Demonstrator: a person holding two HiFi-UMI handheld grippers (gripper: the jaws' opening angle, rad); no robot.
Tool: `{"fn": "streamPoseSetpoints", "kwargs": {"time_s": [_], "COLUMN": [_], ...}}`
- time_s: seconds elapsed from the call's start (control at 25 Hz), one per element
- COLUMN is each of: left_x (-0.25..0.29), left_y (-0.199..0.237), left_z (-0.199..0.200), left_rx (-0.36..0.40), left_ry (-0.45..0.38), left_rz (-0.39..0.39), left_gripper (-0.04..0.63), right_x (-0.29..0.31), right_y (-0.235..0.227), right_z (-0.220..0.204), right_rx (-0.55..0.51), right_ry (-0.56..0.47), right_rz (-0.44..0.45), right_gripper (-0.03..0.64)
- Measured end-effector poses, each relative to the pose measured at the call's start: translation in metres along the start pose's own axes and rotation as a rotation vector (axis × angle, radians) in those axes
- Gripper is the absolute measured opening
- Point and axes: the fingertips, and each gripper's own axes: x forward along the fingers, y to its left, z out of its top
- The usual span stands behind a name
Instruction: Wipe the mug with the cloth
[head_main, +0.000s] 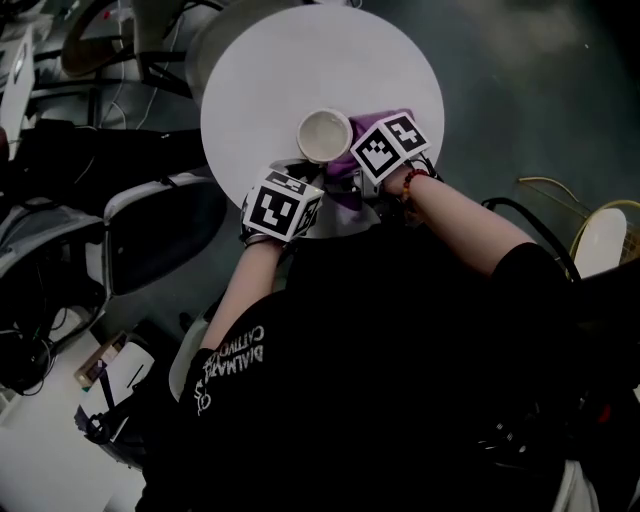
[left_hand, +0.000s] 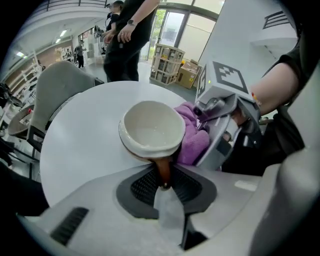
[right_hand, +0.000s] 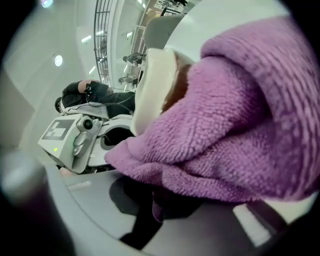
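Purple cloth (right_hand: 225, 125) clenched in right hand-held gripper (right_hand: 155, 197), seemingly against mug (left_hand: 152, 127), left hand-held gripper (left_hand: 164, 184) pinching handle (left_hand: 163, 169) unseen overhead

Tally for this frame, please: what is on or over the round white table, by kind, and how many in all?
mug: 1
purple cloth: 1
grippers: 2 (left gripper shut on the mug, right gripper shut on the purple cloth)
Total: 4

Cream mug (left_hand: 152, 127), brown handle (left_hand: 163, 172); purple cloth (left_hand: 192, 132); white table (left_hand: 85, 145).
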Motion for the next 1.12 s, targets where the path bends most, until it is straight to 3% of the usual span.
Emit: {"fn": "streamPoseSetpoints", "kwargs": {"time_s": [0.16,0.28,0.44,0.6,0.76,0.96,1.12], "left_x": [0.001,-0.001,-0.005,-0.008,-0.017,-0.053,-0.094], "left_y": [-0.003,-0.008,-0.020,-0.014,-0.020,-0.019,-0.032], "left_z": [0.003,-0.002,-0.005,0.011,0.007,-0.009,-0.018], "left_rx": [0.016,0.000,-0.058,-0.140,-0.156,-0.373,-0.548], "left_ry": [-0.042,-0.059,-0.089,-0.198,-0.289,-0.473,-0.683], "left_rz": [-0.020,-0.014,-0.003,0.058,0.147,0.254,0.330], "left_gripper": [0.064,0.064,0.066,0.066,0.086,0.107,0.070], "right_x": [-0.001,-0.005,-0.023,-0.059,-0.105,-0.189,-0.257], "right_y": [0.046,0.085,0.109,0.126,0.152,0.180,0.182], "right_z": [-0.040,-0.071,-0.081,-0.068,-0.051,-0.024,0.002], "right_rx": [-0.125,-0.301,-0.553,-0.700,-0.691,-0.727,-0.719], "right_ry": [0.136,0.233,0.287,0.335,0.221,-0.011,-0.226], "right_rz": [0.139,0.221,0.202,0.215,0.273,0.273,0.158], "right_gripper": [0.031,0.031,0.031,0.031,0.031,0.031,0.031]}}
